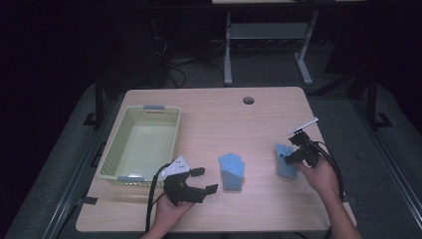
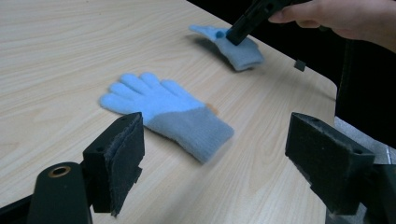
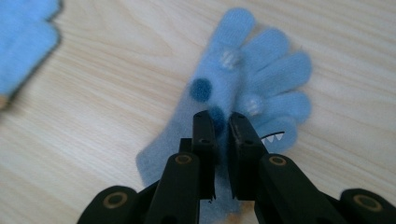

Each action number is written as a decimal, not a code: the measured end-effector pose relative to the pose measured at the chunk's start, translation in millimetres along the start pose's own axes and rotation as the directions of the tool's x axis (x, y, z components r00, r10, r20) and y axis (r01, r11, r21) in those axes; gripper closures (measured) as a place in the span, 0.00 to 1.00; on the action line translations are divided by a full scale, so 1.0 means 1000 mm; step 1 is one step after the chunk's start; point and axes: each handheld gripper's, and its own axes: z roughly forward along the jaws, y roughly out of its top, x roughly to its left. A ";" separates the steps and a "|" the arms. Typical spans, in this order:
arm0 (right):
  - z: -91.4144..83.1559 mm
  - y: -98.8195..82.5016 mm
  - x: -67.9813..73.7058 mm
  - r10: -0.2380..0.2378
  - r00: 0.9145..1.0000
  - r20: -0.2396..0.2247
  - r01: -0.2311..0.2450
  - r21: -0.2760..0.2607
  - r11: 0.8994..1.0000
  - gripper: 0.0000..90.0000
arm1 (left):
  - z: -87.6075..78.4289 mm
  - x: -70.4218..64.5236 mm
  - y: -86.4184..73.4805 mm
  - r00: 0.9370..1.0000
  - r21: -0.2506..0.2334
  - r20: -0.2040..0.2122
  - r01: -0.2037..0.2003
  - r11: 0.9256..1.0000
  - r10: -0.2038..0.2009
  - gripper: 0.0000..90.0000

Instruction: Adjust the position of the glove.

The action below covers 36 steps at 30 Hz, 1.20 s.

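Two blue gloves lay on the surface (image 1: 268, 114): the right gripper (image 3: 219, 122) pinched one glove (image 3: 243, 88); the left gripper (image 2: 212, 154) stood open near the other glove (image 2: 163, 112).

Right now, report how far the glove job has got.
Done: nothing; the basket holds no glove. In hand: the right gripper is shut on the right-hand glove, pinching its fabric on the table. Left: the middle glove lies flat, untouched, ahead of the open left gripper.

Lt blue/grey gloves (image 1: 232, 171) (image 1: 285, 160), pale yellow basket (image 1: 117, 144), blk claws.
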 end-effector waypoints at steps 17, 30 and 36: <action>-0.040 0.012 0.026 -0.042 0.999 -0.033 0.038 -0.104 0.994 0.92 | -0.001 0.003 0.000 1.000 -0.003 -0.003 0.007 1.000 -0.007 0.22; -0.055 0.026 0.062 -0.133 0.990 -0.055 0.125 -0.132 0.983 0.92 | -0.002 0.004 0.000 1.000 -0.012 -0.009 0.004 1.000 -0.004 0.22; -0.053 0.032 0.082 -0.180 0.981 -0.068 0.171 -0.121 0.978 0.91 | -0.003 0.003 0.001 1.000 -0.014 -0.012 0.013 1.000 -0.013 0.22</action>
